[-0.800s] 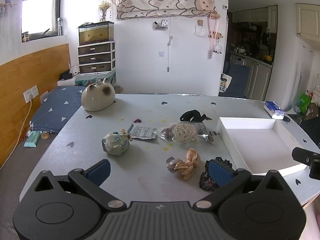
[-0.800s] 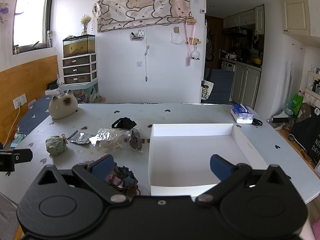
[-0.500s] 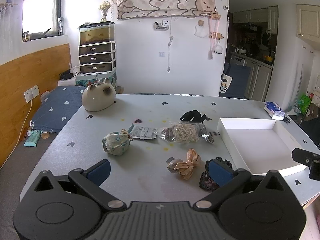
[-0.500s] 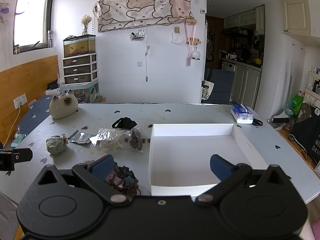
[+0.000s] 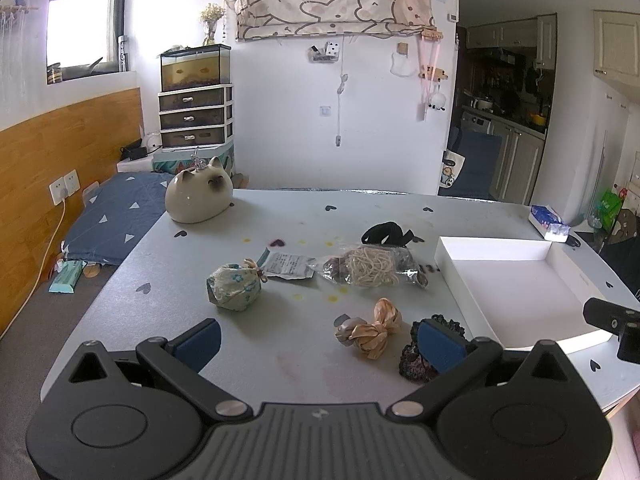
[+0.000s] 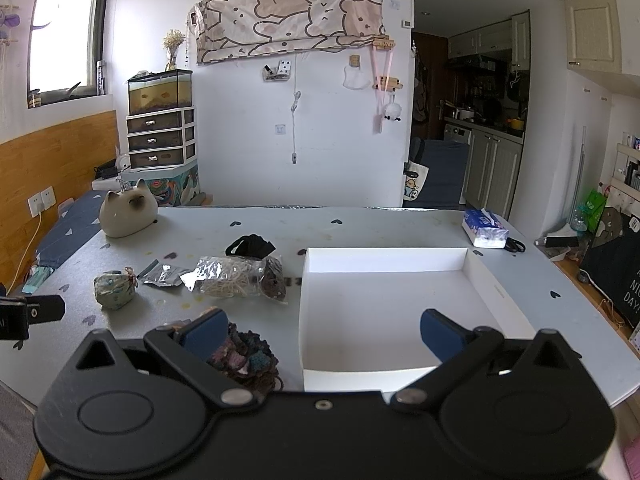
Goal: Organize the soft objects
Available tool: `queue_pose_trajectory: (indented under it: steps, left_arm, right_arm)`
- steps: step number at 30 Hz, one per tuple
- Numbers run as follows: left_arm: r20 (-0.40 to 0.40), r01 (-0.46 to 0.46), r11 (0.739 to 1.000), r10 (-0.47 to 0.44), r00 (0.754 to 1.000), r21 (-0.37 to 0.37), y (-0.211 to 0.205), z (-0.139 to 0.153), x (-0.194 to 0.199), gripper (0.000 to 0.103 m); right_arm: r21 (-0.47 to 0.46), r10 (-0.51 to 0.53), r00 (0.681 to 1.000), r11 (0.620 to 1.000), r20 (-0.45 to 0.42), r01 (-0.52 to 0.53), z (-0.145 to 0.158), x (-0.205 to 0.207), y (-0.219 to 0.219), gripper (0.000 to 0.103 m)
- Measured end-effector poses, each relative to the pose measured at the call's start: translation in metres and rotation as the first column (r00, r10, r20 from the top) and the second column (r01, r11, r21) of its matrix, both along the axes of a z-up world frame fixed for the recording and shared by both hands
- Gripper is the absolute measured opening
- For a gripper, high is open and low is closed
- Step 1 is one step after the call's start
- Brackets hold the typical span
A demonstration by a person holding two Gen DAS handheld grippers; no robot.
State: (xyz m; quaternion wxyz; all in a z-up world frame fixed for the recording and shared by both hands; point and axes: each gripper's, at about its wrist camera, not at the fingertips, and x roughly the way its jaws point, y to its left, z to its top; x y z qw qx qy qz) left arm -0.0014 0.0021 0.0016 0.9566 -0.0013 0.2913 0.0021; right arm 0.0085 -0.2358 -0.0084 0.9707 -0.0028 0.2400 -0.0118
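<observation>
A white shallow box (image 5: 516, 280) (image 6: 384, 304) lies on the right half of the table. Left of it lie a tan satin scrunchie (image 5: 370, 328), a dark crocheted scrunchie (image 5: 416, 360) (image 6: 248, 354), a floral cloth pouch (image 5: 234, 286) (image 6: 114, 290), a clear bag of pale bands (image 5: 374, 266) (image 6: 240, 276) and a black fabric piece (image 5: 386, 234) (image 6: 250, 246). My left gripper (image 5: 320, 342) hovers open above the table's near edge, nothing between its fingers. My right gripper (image 6: 322, 334) stands open over the box's near left corner, its left finger in front of the dark scrunchie.
A ceramic cat figure (image 5: 198, 196) (image 6: 126, 214) sits at the table's far left. A foil sachet (image 5: 288, 266) lies beside the pouch. A tissue pack (image 6: 484, 228) and scissors rest at the far right. The grey table (image 5: 280, 216) drops off to the floor on the left.
</observation>
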Motion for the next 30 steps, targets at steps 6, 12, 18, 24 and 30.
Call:
queue_pose_trajectory:
  steps: [6,12,18,24,30]
  left_arm:
    - [0.0,0.0,1.0,0.0,1.0,0.0,-0.0001,0.0001,-0.0001,0.103]
    - [0.001,0.0,1.0,0.0,1.0,0.0,0.0,0.0,-0.0002,0.103]
    - [0.003,0.0,1.0,0.0,1.0,-0.001,0.0001,0.0,-0.0003,0.103]
    - [0.005,0.001,1.0,-0.001,1.0,-0.002,0.0002,-0.0003,0.0022,0.103]
    - [0.006,0.004,1.0,-0.004,1.0,-0.002,0.0,0.0007,0.0031,0.103]
  right_arm:
    - [0.0,0.0,1.0,1.0,0.0,0.0,0.0,-0.0007,0.0002,0.103]
    - [0.0,0.0,1.0,1.0,0.0,0.0,0.0,-0.0015,0.0006,0.103]
    - [0.0,-0.001,1.0,1.0,0.001,0.001,0.0001,-0.0033,0.0012,0.103]
    - [-0.001,-0.001,1.0,1.0,0.002,0.001,0.0004,-0.0048,0.0018,0.103]
    - [-0.001,-0.001,1.0,1.0,0.002,0.001,0.0007,-0.0059,0.0023,0.103]
